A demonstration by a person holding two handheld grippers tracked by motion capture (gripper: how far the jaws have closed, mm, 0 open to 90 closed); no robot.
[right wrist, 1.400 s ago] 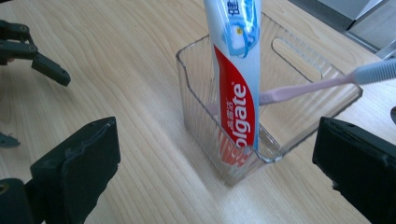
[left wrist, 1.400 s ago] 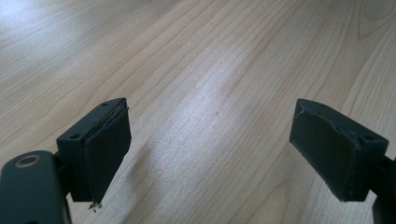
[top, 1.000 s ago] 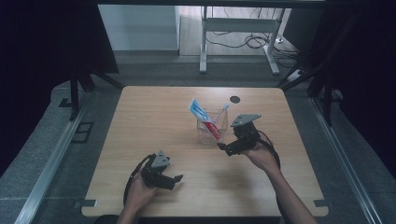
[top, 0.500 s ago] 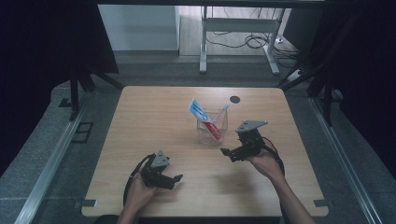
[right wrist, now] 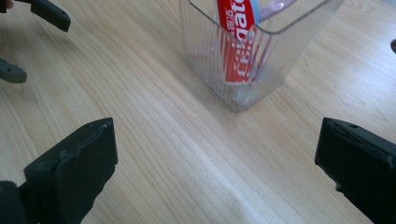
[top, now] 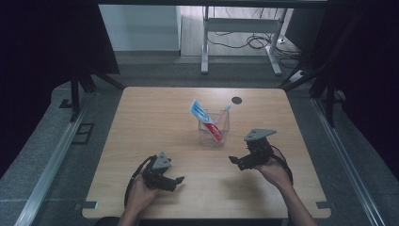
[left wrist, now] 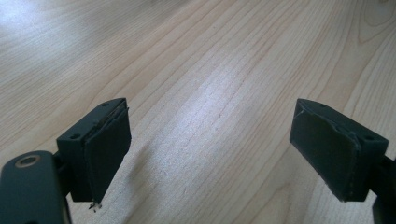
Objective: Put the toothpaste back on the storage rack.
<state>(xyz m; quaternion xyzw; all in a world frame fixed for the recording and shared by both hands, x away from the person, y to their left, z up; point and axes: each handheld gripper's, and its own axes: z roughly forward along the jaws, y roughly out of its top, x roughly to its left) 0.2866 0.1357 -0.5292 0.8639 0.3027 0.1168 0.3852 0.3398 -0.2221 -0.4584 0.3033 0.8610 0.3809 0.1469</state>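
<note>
Right gripper (top: 241, 162) pulled back from clear cup (top: 214, 129), fingers wide, empty; left gripper (top: 173, 181) fingers wide.

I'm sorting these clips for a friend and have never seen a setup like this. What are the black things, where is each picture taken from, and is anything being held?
A person sits at a wooden table and holds a hand-operated tool in each hand. Each tool ends in two black jaws that can pinch things.

The wide picture comes from a fixed camera above the table. In it, the left gripper is near the front edge and the right gripper is a little farther in.

The other two pictures come from small cameras riding on the tools, looking out between the jaws. The left gripper view looks at bare wood. The right gripper view looks toward a clear ribbed cup.

That cup stands upright near the middle of the table with a red and blue toothpaste tube and a toothbrush leaning in it.

Nothing is held: both pairs of jaws stand open and empty.
</note>
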